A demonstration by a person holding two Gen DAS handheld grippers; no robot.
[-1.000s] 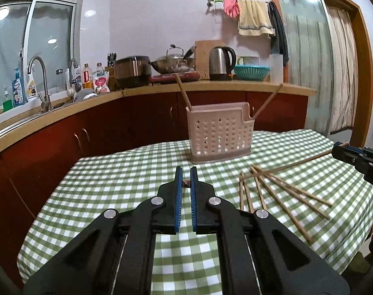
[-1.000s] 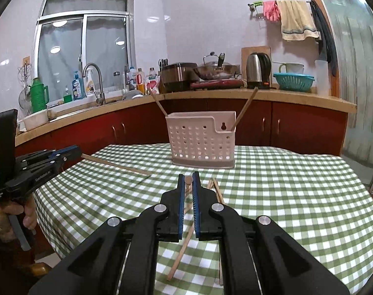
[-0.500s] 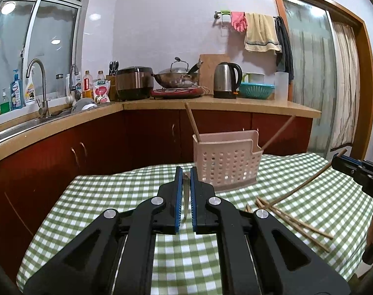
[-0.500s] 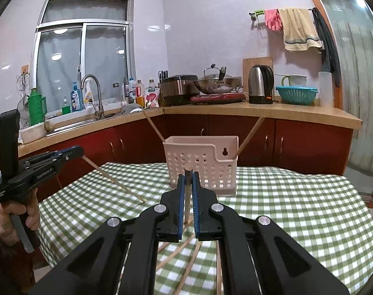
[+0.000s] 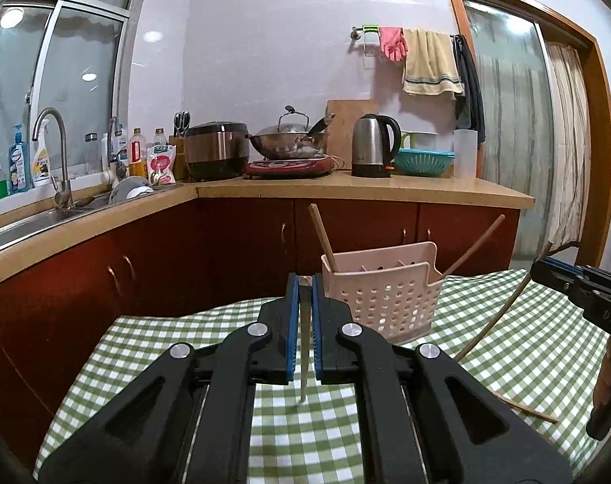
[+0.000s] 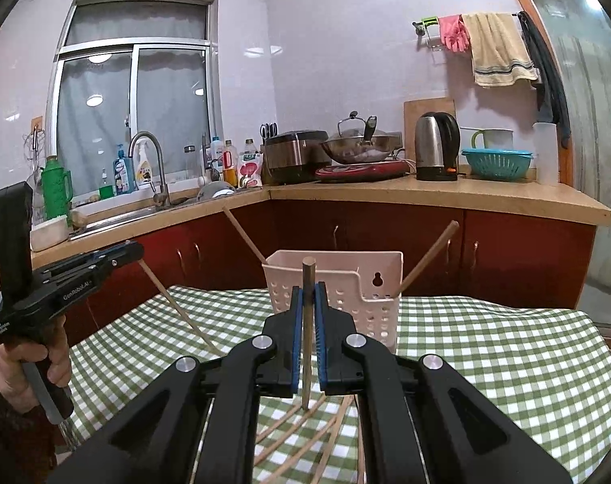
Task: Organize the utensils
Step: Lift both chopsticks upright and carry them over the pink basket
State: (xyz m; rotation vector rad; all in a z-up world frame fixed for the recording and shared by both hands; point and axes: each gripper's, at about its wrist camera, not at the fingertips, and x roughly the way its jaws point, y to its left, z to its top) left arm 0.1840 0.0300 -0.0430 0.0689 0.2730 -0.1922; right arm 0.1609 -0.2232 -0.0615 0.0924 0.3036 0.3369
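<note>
We find the left gripper (image 5: 305,284) clamped on a thin, straight wooden chopstick (image 5: 304,339) between its blue ribbed pads; the stick hangs near vertical, its lower tip above the green-and-white checked tablecloth (image 5: 152,347). The right gripper (image 6: 308,294) is likewise closed on a second chopstick (image 6: 307,334), round in section, its blunt top standing above the pads.

The utensil holder (image 6: 346,286), pale pink perforated plastic, box-shaped with a keyhole slot in its raised back wall, stands toward the table's far edge, nearest the red-brown cabinets. Two chopsticks already lean out of it, one (image 6: 244,236) at its left end, one (image 6: 428,258) at its right.

The left wrist view alone shows the inner dividers of the holder (image 5: 386,294) and the right gripper at the frame's right edge with its chopstick slanting down toward the cloth. The right wrist view alone shows several loose chopsticks (image 6: 293,435) fanned on the cloth beneath that gripper, and the left gripper at the frame's left, gripped by a bare hand (image 6: 27,367).

The cloth between both grippers and the holder carries nothing in either view, and the holder's top is open
</note>
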